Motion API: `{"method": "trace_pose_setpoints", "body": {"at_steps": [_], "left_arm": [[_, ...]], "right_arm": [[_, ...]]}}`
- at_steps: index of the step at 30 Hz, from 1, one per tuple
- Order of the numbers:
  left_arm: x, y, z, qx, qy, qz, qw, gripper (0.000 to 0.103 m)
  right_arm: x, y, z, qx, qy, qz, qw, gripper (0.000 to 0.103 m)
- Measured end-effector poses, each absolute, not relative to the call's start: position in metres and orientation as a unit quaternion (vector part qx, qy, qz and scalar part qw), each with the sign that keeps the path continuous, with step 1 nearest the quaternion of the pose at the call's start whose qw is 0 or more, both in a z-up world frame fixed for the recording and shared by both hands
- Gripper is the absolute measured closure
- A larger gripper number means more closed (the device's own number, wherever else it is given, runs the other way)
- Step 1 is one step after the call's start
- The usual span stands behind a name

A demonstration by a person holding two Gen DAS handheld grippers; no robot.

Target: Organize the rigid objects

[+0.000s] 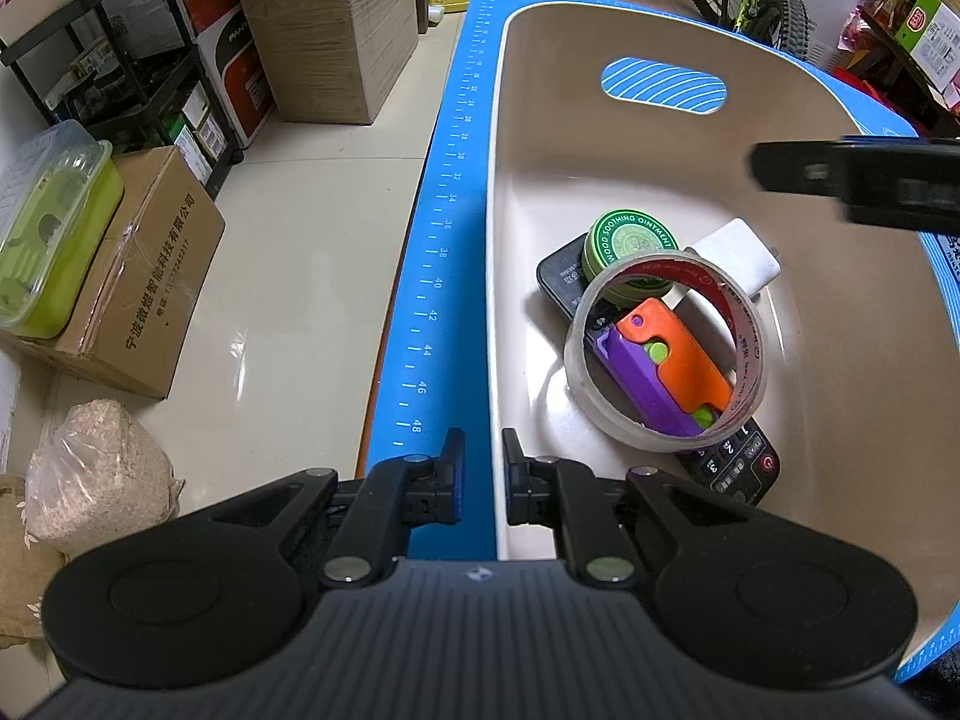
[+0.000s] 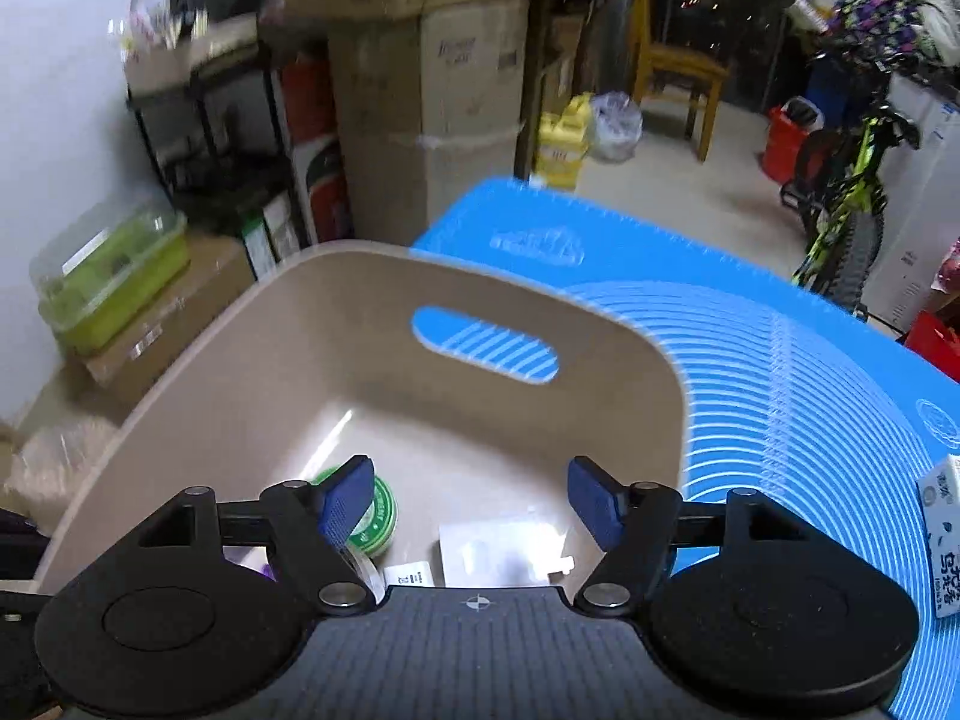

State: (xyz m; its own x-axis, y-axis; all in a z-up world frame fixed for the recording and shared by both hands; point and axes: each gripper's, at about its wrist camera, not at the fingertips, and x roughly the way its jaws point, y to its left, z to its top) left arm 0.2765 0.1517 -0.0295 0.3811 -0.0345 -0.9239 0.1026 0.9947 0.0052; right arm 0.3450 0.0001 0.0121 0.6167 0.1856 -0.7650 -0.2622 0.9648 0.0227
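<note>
I am holding a gripper in each hand over a tan bin (image 1: 600, 138) that is sitting on a blue mat (image 1: 444, 240) with ruler marks along its edge. My left gripper (image 1: 483, 468) is clamped on the near rim of the bin, with one finger outside the wall and one finger inside it. My right gripper (image 2: 471, 501) is spread wide with nothing between its fingers, and it is hanging above the bin and looking down into it. In the left view its dark tip is poking in from the right side, above the pile. The things are lying together on the bin floor, near my left gripper. A clear tape roll (image 1: 666, 348) is leaning on top of the pile. Through its ring I am seeing an orange and purple toy (image 1: 666, 372) with green dots. Under them a black remote (image 1: 732, 465) is lying flat. A round green tin (image 1: 630, 243) is sitting on the far end of the remote, touching the tape roll. A white charger block (image 1: 738, 258) is lying just beside the tin. On the mat, outside the bin, a small white packet (image 2: 945, 540) is lying near the right edge of my right view.
</note>
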Motion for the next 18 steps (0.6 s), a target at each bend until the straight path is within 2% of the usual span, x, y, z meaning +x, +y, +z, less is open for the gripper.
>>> {"method": "trace_pose_setpoints", "body": {"at_steps": [11,12,13,15,18], "left_arm": [[0.267,0.15,-0.011,0.04,0.526,-0.034,0.849,0.088],[0.265,0.15,-0.008,0.042,0.522,-0.032,0.851,0.081],[0.262,0.149,-0.005,0.048,0.517,-0.026,0.854,0.065],[0.255,0.148,0.003,0.061,0.501,-0.014,0.863,0.052],[0.247,0.149,0.014,0.052,0.488,-0.012,0.871,0.042]], "right_arm": [[0.296,-0.046,0.041,-0.007,0.392,0.105,0.914,0.022],[0.291,-0.05,0.043,-0.001,0.392,0.103,0.914,0.022],[0.286,-0.053,0.045,0.004,0.391,0.101,0.915,0.022],[0.277,-0.057,0.047,0.009,0.39,0.097,0.916,0.02],[0.261,-0.062,0.05,0.007,0.386,0.092,0.918,0.018]]}}
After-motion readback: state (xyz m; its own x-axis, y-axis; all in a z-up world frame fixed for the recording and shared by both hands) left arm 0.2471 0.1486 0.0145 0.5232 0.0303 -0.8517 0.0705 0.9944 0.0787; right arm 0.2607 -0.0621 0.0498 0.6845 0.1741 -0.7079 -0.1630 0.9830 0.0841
